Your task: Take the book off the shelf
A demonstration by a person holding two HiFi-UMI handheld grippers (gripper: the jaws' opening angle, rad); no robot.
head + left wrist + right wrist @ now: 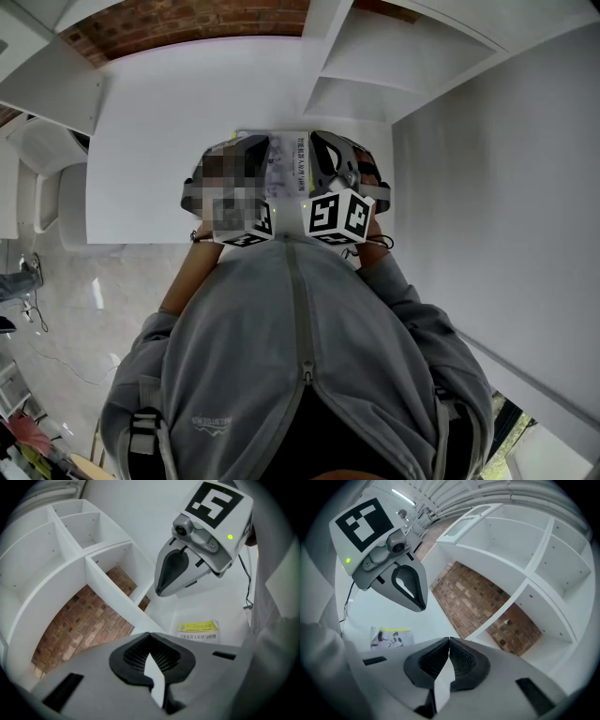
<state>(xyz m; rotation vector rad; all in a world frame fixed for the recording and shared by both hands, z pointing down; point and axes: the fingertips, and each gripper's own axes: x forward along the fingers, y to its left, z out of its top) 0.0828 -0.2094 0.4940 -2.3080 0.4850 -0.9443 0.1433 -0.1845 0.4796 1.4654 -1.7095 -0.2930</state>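
The book (286, 161), its cover pale with a yellow-green band, lies flat on a white surface (150, 141) in front of the person, and no gripper touches it. It also shows as the book (199, 631) in the left gripper view and the book (391, 637) in the right gripper view. My left gripper (150, 635) is shut with nothing between its pads. My right gripper (449, 640) is shut and empty too. In the head view the left gripper (234, 152) and the right gripper (323, 150) are held side by side above the book, close to the chest.
A white shelf unit (525, 578) with open, empty compartments stands beyond the surface, with a red brick wall (79, 620) showing through its back. A white panel (506, 187) runs along the right. At the left the surface ends above a pale floor (84, 300).
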